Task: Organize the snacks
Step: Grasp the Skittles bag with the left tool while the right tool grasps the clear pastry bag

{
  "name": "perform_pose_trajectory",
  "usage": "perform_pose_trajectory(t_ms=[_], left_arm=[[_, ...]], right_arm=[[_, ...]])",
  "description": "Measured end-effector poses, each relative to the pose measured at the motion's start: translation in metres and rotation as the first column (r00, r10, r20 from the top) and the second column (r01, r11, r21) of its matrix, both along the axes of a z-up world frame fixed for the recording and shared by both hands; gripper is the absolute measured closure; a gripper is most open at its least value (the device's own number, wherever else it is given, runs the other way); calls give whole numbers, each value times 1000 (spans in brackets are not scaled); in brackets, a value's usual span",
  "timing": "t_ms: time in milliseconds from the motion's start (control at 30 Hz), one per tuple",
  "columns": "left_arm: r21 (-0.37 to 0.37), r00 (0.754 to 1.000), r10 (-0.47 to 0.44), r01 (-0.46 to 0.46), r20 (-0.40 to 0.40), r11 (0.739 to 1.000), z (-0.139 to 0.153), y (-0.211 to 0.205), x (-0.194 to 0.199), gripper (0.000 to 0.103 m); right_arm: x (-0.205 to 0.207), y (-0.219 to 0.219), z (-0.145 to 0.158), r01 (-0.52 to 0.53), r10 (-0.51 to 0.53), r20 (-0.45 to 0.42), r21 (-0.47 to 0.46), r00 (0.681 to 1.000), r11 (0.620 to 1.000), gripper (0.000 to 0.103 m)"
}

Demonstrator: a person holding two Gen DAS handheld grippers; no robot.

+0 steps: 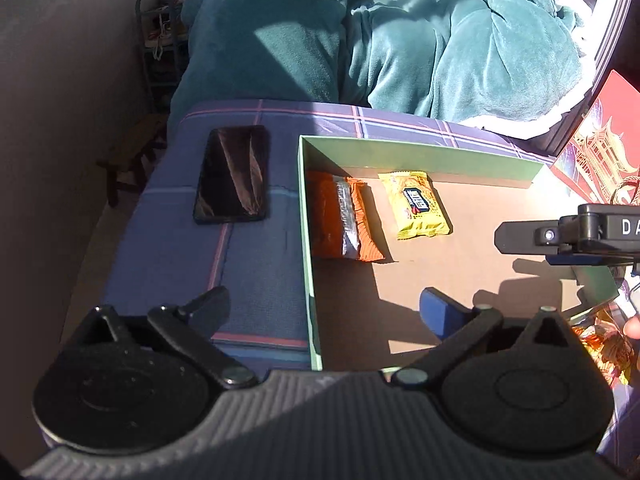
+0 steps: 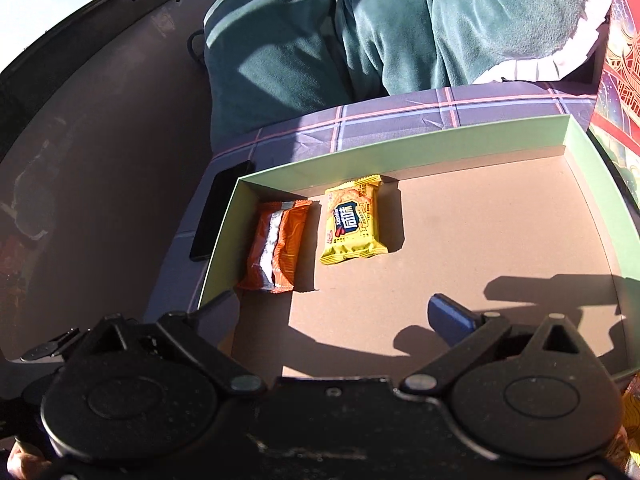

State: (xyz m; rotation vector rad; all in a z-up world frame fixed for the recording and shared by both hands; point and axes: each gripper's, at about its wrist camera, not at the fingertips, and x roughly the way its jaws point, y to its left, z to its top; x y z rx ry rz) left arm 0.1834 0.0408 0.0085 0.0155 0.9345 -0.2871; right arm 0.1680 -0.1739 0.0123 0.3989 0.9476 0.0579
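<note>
A shallow green-walled box [image 1: 420, 150] [image 2: 400, 148] with a brown floor sits on a plaid cloth. Inside it, at the far left, an orange snack pack [image 1: 346, 220] [image 2: 276, 250] lies beside a yellow snack pack [image 1: 418, 210] [image 2: 354, 220]. My left gripper [image 1: 324, 308] is open and empty, straddling the box's left wall at its near corner. My right gripper [image 2: 340, 312] is open and empty over the box's near floor; it also shows from the side in the left wrist view [image 1: 568, 236]. More orange wrapped snacks [image 1: 604, 344] lie right of the box.
A black phone [image 1: 234, 174] [image 2: 218, 216] lies on the plaid cloth [image 1: 256, 264] left of the box. A red decorated box [image 1: 600, 152] [image 2: 618, 92] stands at the right. A person in green fleece [image 1: 400, 40] sits behind the table. A low wooden stool [image 1: 132, 152] stands far left.
</note>
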Motion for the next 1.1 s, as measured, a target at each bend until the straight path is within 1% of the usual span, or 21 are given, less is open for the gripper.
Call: perform_pose_trajectory(t_ms=[167,267,367,467,567,600,667,800,900,967,1033,1067,1100], left_arm=[[-16,999,21,-22,-42,1000,-14,21,-48,0],[4,998,20,-20,-63,1000,-26,26,-72,0],[17,996,20,-19,-83,1000,-37,29,-89,0],[38,995,19,-16,-102,999,-48,30,-98,0],[54,994,21,-16,-106,998,-56,30,-102,0],[54,994,25,-19,-108,998,-58,29,-101,0],[51,993,31,-25,-112,998,-61,29,-100,0],[55,994,24,-18,-109,998,-66,19,-95,0],[76,994,16,-8,-104,997,-70,11,-91,0],[72,995,10,-2,-104,997,-73,8,-90,0],[64,995,7,-1,-104,998,-74,8,-88,0],[60,995,8,-2,-104,998,-75,8,-87,0],[53,994,9,-4,-105,999,-76,10,-86,0]], right_arm=[[-50,8,1,-22,22,-6,24,1000,999,1],[-71,13,1,-31,31,-3,41,1000,999,1],[-90,15,-2,-27,27,-1,48,1000,998,1],[-108,17,-9,-5,5,0,24,1000,1000,2],[-125,18,-20,9,-9,-5,-8,1000,1000,13],[-127,19,-24,9,-10,-10,-16,1000,1000,20],[-130,23,-34,-4,3,-33,-37,999,999,30],[-129,29,-52,-15,9,-65,-89,998,996,38],[-129,32,-59,-23,15,-67,-125,998,992,40],[-128,36,-63,-34,24,-64,-156,998,987,41],[-127,40,-67,-46,35,-66,-184,997,982,50],[-125,42,-70,-51,38,-71,-194,997,980,64],[-123,42,-74,-57,42,-82,-189,996,980,69]])
